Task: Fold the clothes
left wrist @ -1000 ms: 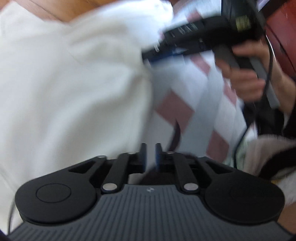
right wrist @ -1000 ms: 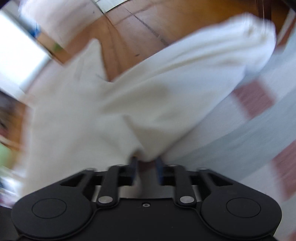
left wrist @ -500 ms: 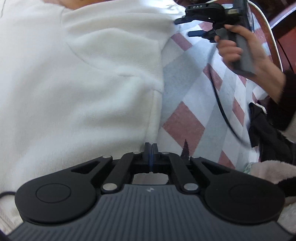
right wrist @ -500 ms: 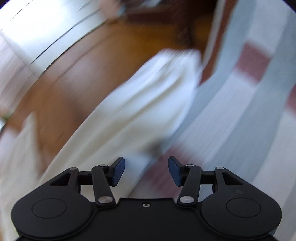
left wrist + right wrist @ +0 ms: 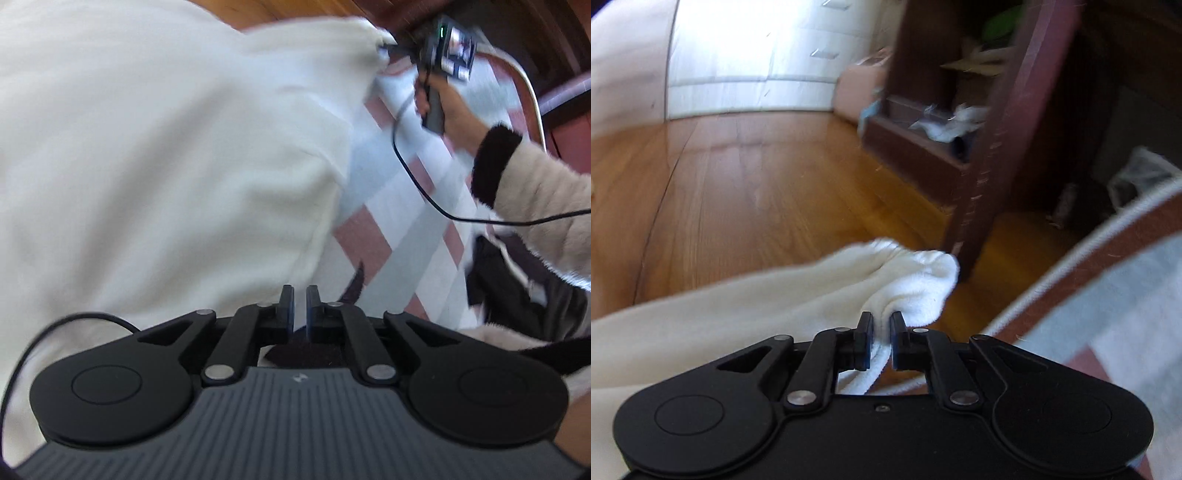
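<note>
On the checked cover (image 5: 373, 240) of white, grey and dusty red squares, a cream fleece garment (image 5: 155, 147) spreads across the left and centre of the left wrist view, its right edge running down toward the left gripper (image 5: 300, 308). That gripper sits low in the picture with its jaws drawn almost together, only a narrow slit between them; the fleece lies just ahead and to the left of the fingertips, and whether any cloth is caught in the slit I cannot tell. A dark scrap of fabric (image 5: 354, 286) shows just right of the fingers. Farther right and higher, the right gripper (image 5: 388, 48) meets the far corner of the garment, held by a hand (image 5: 452, 110) in a fuzzy beige sleeve (image 5: 543, 199) with a dark cuff, a black cable (image 5: 413, 173) trailing from it across the cover.

From the right wrist view, the garment (image 5: 720, 314) comes in from the left, over the wooden floor (image 5: 757, 184) behind it, and narrows to a bunched cuff (image 5: 923, 280). The right gripper (image 5: 881, 325) is clamped on that bunched cloth, a fold of fleece pinched between the pads and hanging below them. A dark wooden cabinet (image 5: 997, 129) stands beyond, and the cover's edge (image 5: 1108, 258) crosses the right side.
</note>
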